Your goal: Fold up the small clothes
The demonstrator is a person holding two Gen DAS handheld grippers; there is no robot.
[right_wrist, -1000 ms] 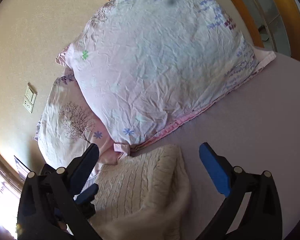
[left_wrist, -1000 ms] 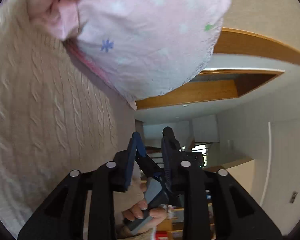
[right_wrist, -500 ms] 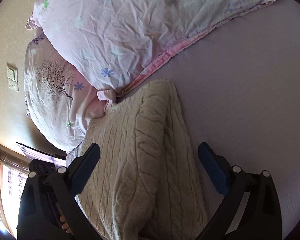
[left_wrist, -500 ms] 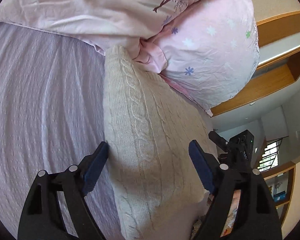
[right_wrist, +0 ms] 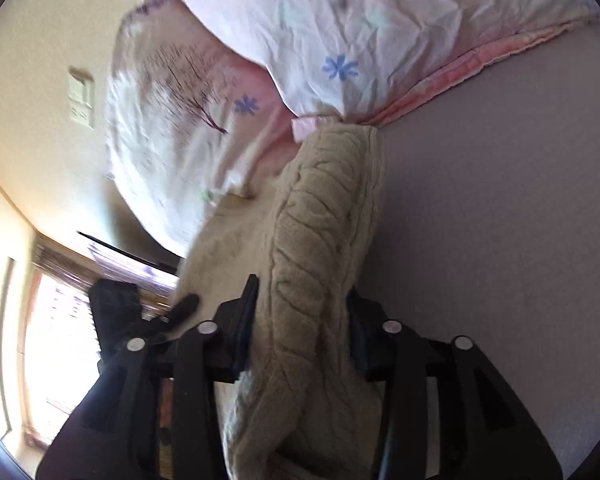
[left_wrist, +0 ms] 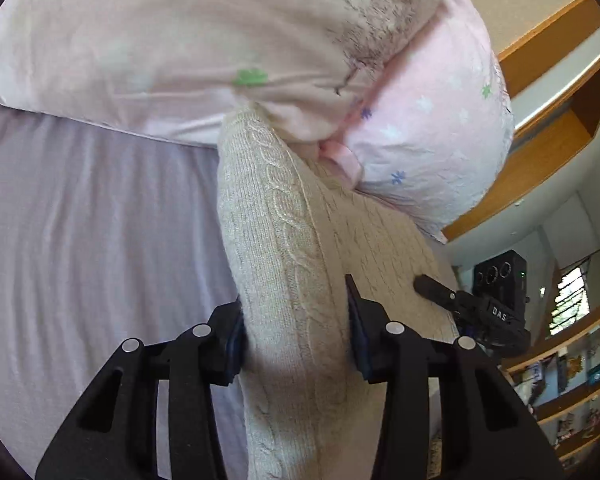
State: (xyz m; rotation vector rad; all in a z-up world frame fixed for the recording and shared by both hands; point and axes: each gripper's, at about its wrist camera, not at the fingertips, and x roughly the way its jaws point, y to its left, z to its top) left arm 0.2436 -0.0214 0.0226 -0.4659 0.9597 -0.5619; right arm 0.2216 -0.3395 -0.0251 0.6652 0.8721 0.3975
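A cream cable-knit sweater [left_wrist: 284, 248] lies on the lilac bed sheet [left_wrist: 80, 240], its far end against the pillows. My left gripper [left_wrist: 296, 332] is shut on the sweater's left folded edge, the knit bunched between the jaws. My right gripper [right_wrist: 302, 320] is shut on the opposite edge of the sweater [right_wrist: 324, 216]. Each gripper shows in the other's view: the right one in the left wrist view [left_wrist: 452, 296] and the left one in the right wrist view [right_wrist: 172, 312], resting on the knit.
Two pink flower-print pillows [left_wrist: 220, 40] [left_wrist: 432, 132] lie just past the sweater's far end; both also show in the right wrist view [right_wrist: 380, 20] [right_wrist: 172, 120]. A wooden headboard [left_wrist: 540, 120] and shelves [left_wrist: 572, 380] stand at the right. A wall switch [right_wrist: 82, 98] and a bright window [right_wrist: 52, 340] are on the left.
Both grippers have dropped onto the sweater and closed from wide open onto its two side edges. The views have moved closer to the knit.
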